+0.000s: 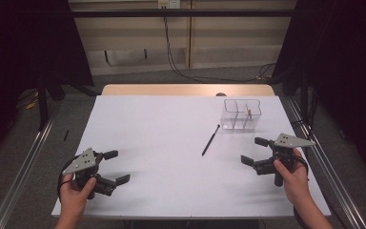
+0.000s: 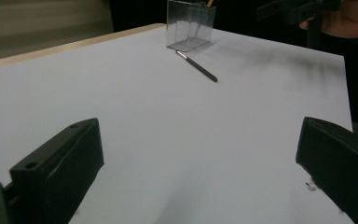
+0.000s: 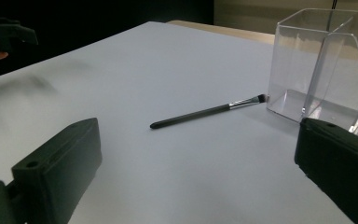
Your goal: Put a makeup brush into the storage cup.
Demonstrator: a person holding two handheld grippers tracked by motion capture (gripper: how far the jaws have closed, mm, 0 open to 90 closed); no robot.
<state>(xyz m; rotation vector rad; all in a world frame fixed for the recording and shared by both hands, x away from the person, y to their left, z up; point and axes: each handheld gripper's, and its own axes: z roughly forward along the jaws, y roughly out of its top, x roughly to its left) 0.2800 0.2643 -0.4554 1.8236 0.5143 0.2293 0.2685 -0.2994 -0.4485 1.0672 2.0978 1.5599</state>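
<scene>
Right tool [image 1: 256,150], jaws spread and empty, faces the brush [image 1: 210,140] lying flat on the white worktop [image 1: 162,138] just beside the clear organizer [image 1: 241,114], likely lined up for pickup; left tool [image 1: 113,167], likewise spread, waits well apart.

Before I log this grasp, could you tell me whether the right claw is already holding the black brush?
No, the right claw is open and empty, while the black brush lies flat on the table, apart from it.
</scene>
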